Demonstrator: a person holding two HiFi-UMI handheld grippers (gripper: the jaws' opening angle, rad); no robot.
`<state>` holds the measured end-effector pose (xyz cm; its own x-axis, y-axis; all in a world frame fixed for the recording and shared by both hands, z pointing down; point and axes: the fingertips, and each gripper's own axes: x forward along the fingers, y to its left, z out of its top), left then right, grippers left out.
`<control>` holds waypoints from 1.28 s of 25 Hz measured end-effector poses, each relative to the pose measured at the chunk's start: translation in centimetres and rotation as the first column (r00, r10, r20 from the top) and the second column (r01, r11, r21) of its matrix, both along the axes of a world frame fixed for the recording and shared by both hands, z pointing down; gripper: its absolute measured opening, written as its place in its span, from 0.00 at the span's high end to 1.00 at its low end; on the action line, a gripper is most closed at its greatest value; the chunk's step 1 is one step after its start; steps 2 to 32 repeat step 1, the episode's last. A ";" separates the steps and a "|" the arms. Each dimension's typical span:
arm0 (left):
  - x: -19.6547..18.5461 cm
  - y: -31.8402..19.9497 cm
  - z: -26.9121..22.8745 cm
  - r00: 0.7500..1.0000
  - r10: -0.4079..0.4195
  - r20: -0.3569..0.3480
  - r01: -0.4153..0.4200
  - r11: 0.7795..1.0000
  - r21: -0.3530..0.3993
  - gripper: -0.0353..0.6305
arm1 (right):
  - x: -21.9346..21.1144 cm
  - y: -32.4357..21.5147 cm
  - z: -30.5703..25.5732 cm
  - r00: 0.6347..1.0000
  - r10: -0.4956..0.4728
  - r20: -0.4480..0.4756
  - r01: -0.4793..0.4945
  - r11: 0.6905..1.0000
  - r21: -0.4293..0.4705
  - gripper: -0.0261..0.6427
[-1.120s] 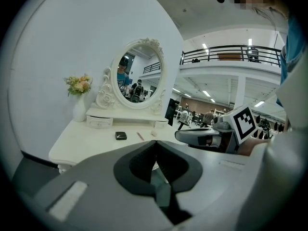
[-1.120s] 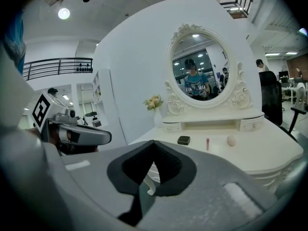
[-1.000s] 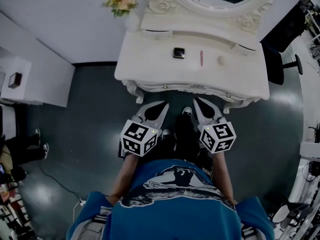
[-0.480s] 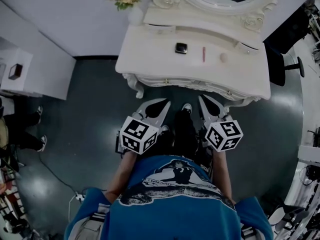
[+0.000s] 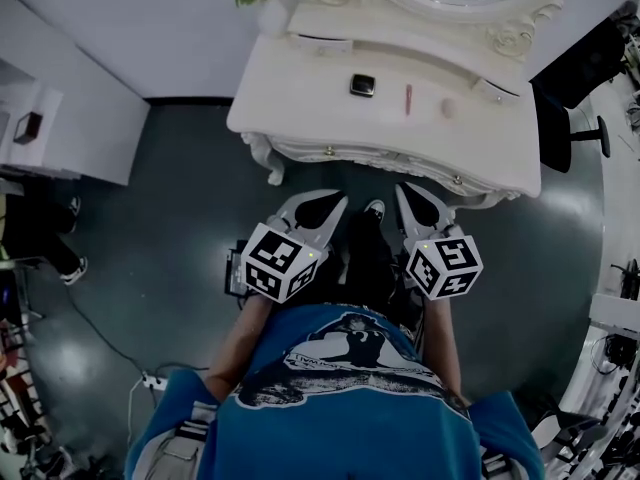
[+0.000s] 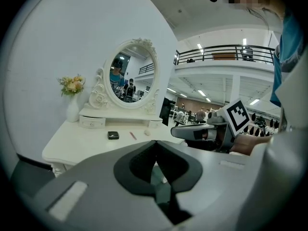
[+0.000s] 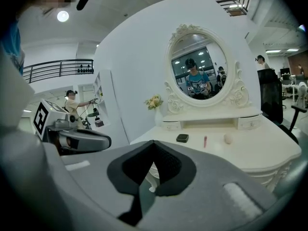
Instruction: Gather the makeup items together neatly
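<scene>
Head view: left gripper [image 5: 338, 202] and right gripper [image 5: 402, 190] hover over the dark floor [image 5: 180, 218], short of the white dressing table [image 5: 290, 118]. On its top lie a black compact [image 5: 362, 85], a pink lipstick [image 5: 408, 99] and a pale puff [image 5: 449, 108] (a loose row, none touching).

Left gripper view: jaws pressed together, nothing between them.

Right gripper view: jaws likewise clenched and empty, items well ahead.
</scene>
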<state>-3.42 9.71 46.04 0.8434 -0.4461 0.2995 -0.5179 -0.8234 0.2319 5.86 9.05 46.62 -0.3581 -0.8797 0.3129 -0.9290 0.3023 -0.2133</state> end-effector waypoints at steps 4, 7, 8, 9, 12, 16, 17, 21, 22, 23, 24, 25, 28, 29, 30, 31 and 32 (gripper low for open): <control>0.2 0.0 0.0 1.000 0.005 0.001 -0.005 1.000 0.002 0.93 | 0.0 -0.1 0.0 1.000 -0.001 -0.006 0.001 1.000 0.002 0.96; 0.2 0.0 0.0 1.000 0.005 0.001 -0.005 1.000 0.002 0.93 | 0.0 -0.1 0.0 1.000 -0.001 -0.006 0.001 1.000 0.002 0.96; 0.2 0.0 0.0 1.000 0.005 0.001 -0.005 1.000 0.002 0.93 | 0.0 -0.1 0.0 1.000 -0.001 -0.006 0.001 1.000 0.002 0.96; 0.2 0.0 0.0 1.000 0.005 0.001 -0.005 1.000 0.002 0.93 | 0.0 -0.1 0.0 1.000 -0.001 -0.006 0.001 1.000 0.002 0.96; 0.2 0.0 0.0 1.000 0.005 0.001 -0.005 1.000 0.002 0.93 | 0.0 -0.1 0.0 1.000 -0.001 -0.006 0.001 1.000 0.002 0.96; 0.2 0.0 0.0 1.000 0.005 0.001 -0.005 1.000 0.002 0.93 | 0.0 -0.1 0.0 1.000 -0.001 -0.006 0.001 1.000 0.002 0.96; 0.2 0.0 0.0 1.000 0.005 0.001 -0.005 1.000 0.002 0.93 | 0.0 -0.1 0.0 1.000 -0.001 -0.006 0.001 1.000 0.002 0.96; 0.2 0.0 0.0 1.000 0.005 0.001 -0.005 1.000 0.002 0.93 | 0.0 -0.1 0.0 1.000 -0.001 -0.006 0.001 1.000 0.002 0.96; 0.2 0.0 0.0 1.000 0.005 0.001 -0.005 1.000 0.002 0.93 | 0.0 -0.1 0.0 1.000 -0.001 -0.006 0.001 1.000 0.002 0.96; 0.2 0.0 0.0 1.000 0.005 0.001 -0.005 1.000 0.002 0.93 | 0.0 -0.1 0.0 1.000 -0.001 -0.006 0.001 1.000 0.002 0.96; 0.2 0.0 0.0 1.000 0.005 0.001 -0.005 1.000 0.002 0.93 | 0.0 -0.1 0.0 1.000 -0.001 -0.006 0.001 1.000 0.002 0.96; 0.2 0.0 0.0 1.000 0.005 0.001 -0.005 1.000 0.002 0.93 | 0.0 -0.1 0.0 1.000 -0.001 -0.006 0.001 1.000 0.002 0.96; 0.2 0.0 0.0 1.000 0.005 0.001 -0.005 1.000 0.002 0.93 | 0.0 -0.1 0.0 1.000 -0.001 -0.006 0.001 1.000 0.002 0.96; 0.2 0.0 0.0 1.000 0.005 0.001 -0.005 1.000 0.002 0.93 | 0.0 -0.1 0.0 1.000 -0.001 -0.006 0.001 1.000 0.002 0.96; 0.2 0.0 0.0 1.000 0.005 0.001 -0.005 1.000 0.002 0.93 | 0.0 -0.1 0.0 1.000 -0.001 -0.006 0.001 1.000 0.002 0.96; 0.2 0.0 0.0 1.000 0.005 0.001 -0.005 1.000 0.002 0.93 | 0.0 -0.1 0.0 1.000 -0.001 -0.006 0.001 1.000 0.002 0.96; 0.2 0.0 0.0 1.000 0.005 0.001 -0.005 1.000 0.002 0.93 | 0.0 -0.1 0.0 1.000 -0.001 -0.006 0.001 1.000 0.002 0.96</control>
